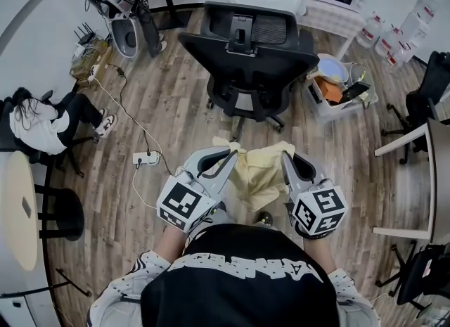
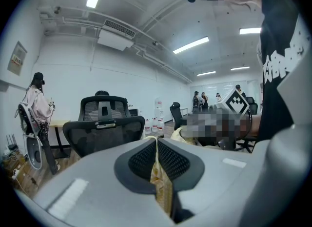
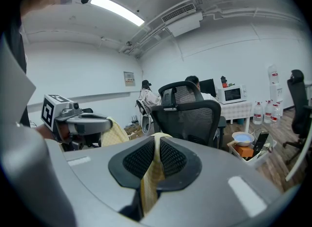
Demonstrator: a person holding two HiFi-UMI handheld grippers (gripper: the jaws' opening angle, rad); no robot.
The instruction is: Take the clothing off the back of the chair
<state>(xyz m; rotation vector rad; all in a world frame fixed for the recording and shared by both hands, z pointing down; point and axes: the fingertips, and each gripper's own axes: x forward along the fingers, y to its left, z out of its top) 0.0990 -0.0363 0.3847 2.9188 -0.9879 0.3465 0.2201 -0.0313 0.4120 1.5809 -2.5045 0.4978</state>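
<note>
A pale yellow garment (image 1: 259, 175) hangs between my two grippers, off the chair and in front of the person's chest. My left gripper (image 1: 230, 151) is shut on one upper corner of it; the cloth (image 2: 159, 179) runs pinched between its dark pads. My right gripper (image 1: 286, 152) is shut on the other corner, with yellow cloth (image 3: 152, 175) squeezed between its pads. The black mesh office chair (image 1: 249, 55) stands just ahead on the wood floor, its back bare. It also shows ahead in both gripper views: chair (image 2: 103, 123), chair (image 3: 187, 116).
A seated person (image 1: 42, 125) is at the left beside a round table (image 1: 17, 209). A power strip and cable (image 1: 146, 157) lie on the floor left of my grippers. A plastic bin (image 1: 337, 88) stands right of the chair. Desks and another chair (image 1: 432, 86) line the right side.
</note>
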